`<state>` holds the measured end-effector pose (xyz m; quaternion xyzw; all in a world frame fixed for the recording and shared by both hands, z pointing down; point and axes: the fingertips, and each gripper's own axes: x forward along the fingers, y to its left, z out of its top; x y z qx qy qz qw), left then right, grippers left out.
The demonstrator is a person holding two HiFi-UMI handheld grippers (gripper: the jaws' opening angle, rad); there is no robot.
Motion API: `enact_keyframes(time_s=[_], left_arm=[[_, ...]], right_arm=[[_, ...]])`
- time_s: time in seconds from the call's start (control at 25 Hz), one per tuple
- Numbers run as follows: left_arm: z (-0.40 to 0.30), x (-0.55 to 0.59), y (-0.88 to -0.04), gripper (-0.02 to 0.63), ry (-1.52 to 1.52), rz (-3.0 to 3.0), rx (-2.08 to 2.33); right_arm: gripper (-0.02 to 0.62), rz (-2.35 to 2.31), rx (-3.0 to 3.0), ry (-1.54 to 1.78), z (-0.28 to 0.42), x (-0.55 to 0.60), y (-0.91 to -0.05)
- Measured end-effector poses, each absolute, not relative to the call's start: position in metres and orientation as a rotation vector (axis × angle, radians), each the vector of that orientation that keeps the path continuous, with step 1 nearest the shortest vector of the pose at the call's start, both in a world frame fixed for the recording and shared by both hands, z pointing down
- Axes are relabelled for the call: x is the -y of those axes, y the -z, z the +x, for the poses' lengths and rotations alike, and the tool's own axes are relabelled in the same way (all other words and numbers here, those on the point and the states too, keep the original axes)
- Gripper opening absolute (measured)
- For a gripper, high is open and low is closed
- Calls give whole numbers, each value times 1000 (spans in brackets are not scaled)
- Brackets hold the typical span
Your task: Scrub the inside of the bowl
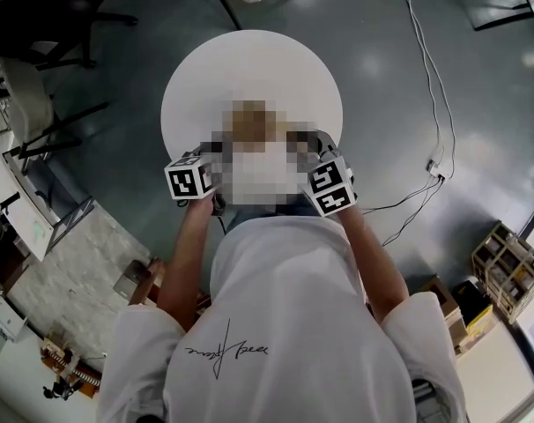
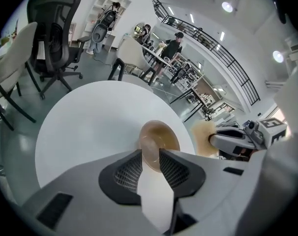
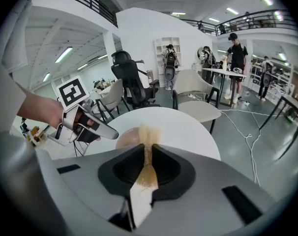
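my left gripper (image 2: 150,155) pinches the near rim of the brown bowl (image 2: 163,134). my right gripper (image 3: 148,154) squeezes a tan sponge (image 3: 147,134) just beside the bowl, over the round white table (image 2: 85,127).

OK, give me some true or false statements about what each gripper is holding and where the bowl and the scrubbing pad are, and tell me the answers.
1. The left gripper is shut on the rim of the brown bowl. True.
2. The right gripper holds nothing. False: it is shut on a tan scrubber.
3. The table under the bowl is round and white. True.
4. The scrubber is inside the bowl. False: the left gripper view shows it beside the bowl, with bare table between them.
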<state>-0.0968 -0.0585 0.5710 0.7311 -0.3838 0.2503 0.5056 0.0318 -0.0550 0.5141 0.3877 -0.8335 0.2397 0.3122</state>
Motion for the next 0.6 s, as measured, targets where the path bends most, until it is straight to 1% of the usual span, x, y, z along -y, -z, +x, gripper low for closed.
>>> enact_keyframes(time_s=[0.16, 0.6], left_arm=[[-95, 62, -578, 94, -608, 1747, 934], [-94, 75, -586, 94, -589, 1720, 950]], right_arm=[[58, 968, 2217, -659, 28, 65, -521], [58, 848, 2208, -558, 26, 91, -538]])
